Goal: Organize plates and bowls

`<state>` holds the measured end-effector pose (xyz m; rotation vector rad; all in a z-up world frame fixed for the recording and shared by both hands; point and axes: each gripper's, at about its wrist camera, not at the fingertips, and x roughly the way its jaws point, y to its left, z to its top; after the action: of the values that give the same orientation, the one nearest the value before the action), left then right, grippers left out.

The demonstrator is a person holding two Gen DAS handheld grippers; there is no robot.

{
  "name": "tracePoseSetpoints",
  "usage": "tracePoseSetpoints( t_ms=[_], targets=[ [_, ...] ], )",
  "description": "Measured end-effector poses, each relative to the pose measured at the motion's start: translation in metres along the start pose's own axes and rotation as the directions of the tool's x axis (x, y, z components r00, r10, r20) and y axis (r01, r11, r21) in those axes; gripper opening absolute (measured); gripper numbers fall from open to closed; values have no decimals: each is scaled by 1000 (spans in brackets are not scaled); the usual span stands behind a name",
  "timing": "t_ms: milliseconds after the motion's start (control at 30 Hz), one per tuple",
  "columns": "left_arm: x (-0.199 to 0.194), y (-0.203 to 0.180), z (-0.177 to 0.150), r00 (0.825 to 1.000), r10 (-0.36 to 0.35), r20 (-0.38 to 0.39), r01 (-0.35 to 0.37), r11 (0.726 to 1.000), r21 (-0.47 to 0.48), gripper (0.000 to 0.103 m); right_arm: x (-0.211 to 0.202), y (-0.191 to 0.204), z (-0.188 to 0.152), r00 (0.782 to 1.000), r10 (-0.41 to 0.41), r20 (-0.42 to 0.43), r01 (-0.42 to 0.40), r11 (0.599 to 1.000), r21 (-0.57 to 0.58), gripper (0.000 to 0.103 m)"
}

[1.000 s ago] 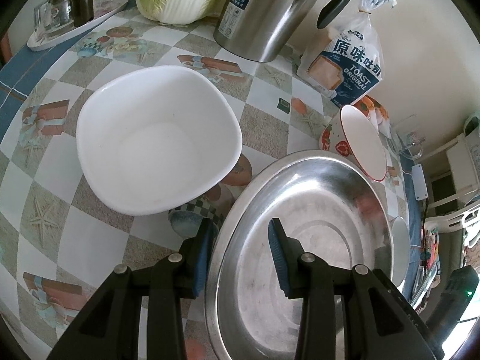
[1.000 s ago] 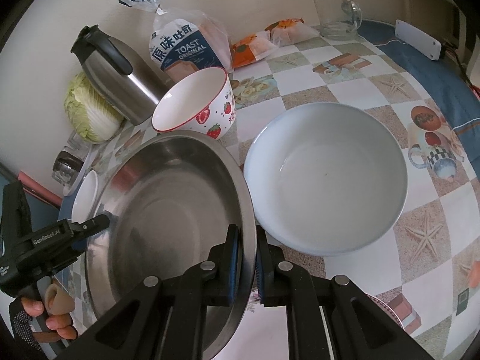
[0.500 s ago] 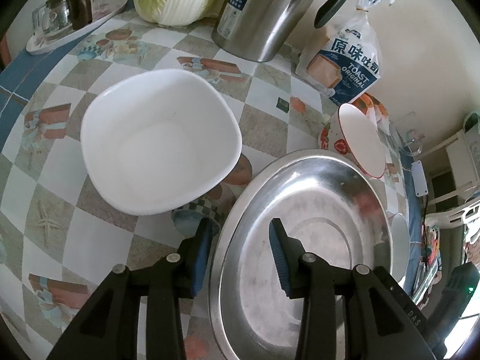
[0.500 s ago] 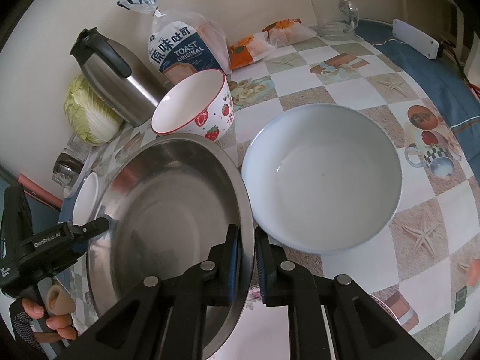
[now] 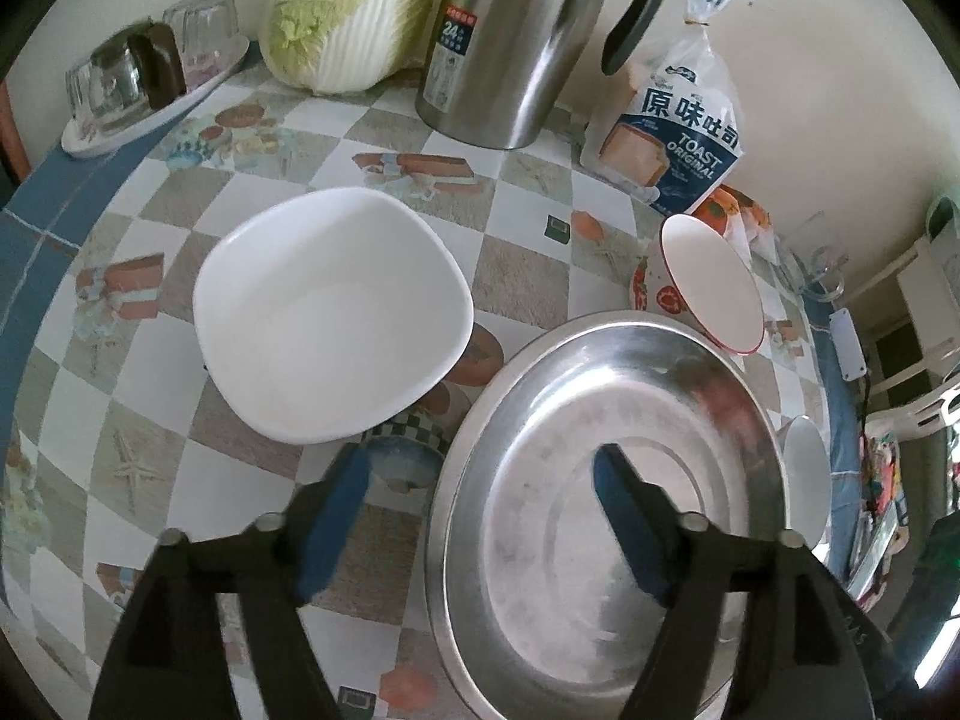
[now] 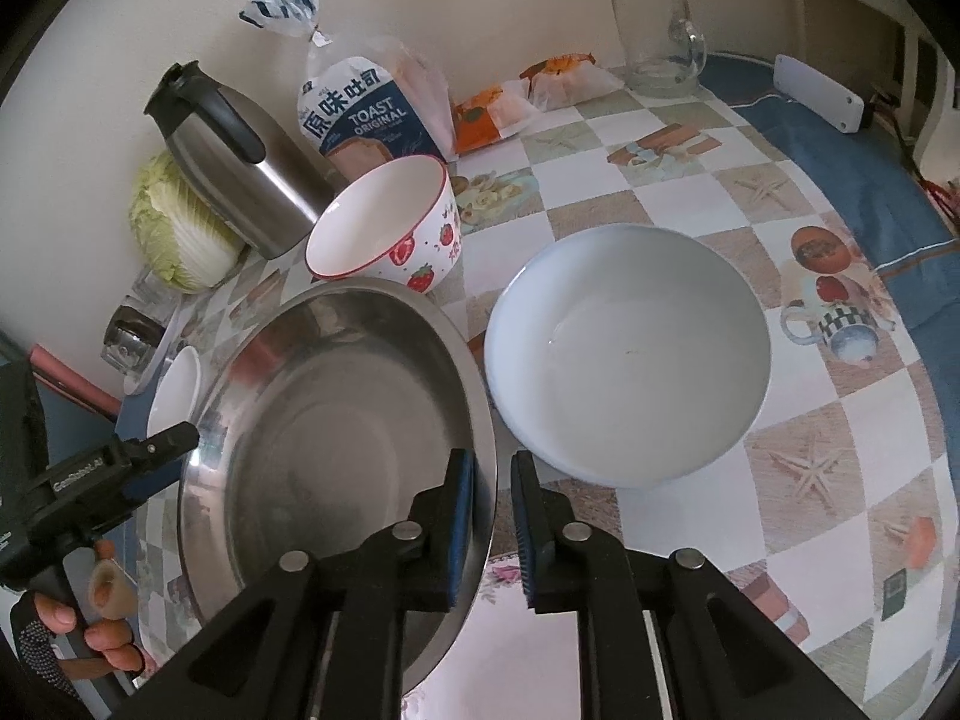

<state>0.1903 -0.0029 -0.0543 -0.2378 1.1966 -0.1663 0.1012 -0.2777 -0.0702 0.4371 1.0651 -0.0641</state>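
Observation:
A large steel basin (image 5: 606, 480) (image 6: 336, 420) stands on the checked table. My left gripper (image 5: 480, 480) is open wide, its jaws straddling the basin's near rim without touching it. My right gripper (image 6: 493, 498) has its jaws slightly apart on either side of the basin's right rim. A white squarish bowl (image 5: 330, 312) sits left of the basin. A pale round bowl (image 6: 627, 354) sits right of it. A strawberry-print bowl (image 6: 384, 222) (image 5: 708, 282) stands behind the basin.
A steel thermos jug (image 5: 516, 36), a cabbage (image 5: 354, 12), a toast bag (image 5: 678, 132) and a tray of glasses (image 5: 138, 90) line the back wall. A glass mug (image 6: 660, 42) and snack packets (image 6: 528, 90) stand at the back right.
My left gripper has opened wide and let go of the basin's rim. My right gripper's jaws have parted slightly at the opposite rim. The basin has settled lower on the table.

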Motion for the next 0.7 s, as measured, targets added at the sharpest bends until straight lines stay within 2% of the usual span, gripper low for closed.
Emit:
tracePoseSetpoints(
  t_ms=[100,233,267,333,700],
  targets=[
    [-3,-3,-1,1000,16,14,-16,1000,19,79,-3,2,0,1000,-2,4,2,1000,-11,29],
    [-4,-5,-3,1000,17,17,-17,999,37,80,-9,5,0,1000,-19,12,19,1000,-24,51],
    [-3,-5,-3,1000,20,17,-21,999,40,80,-11,5,1,999,-28,15,29,999,-23,52],
    [-3,-6,-4,1000,19,17,-19,999,43,90,-13,4,1,999,-36,18,36,999,-18,56],
    [-12,-9,-7,998,44,54,-48,996,69,91,-19,12,-1,999,-25,38,27,998,-50,86]
  ],
)
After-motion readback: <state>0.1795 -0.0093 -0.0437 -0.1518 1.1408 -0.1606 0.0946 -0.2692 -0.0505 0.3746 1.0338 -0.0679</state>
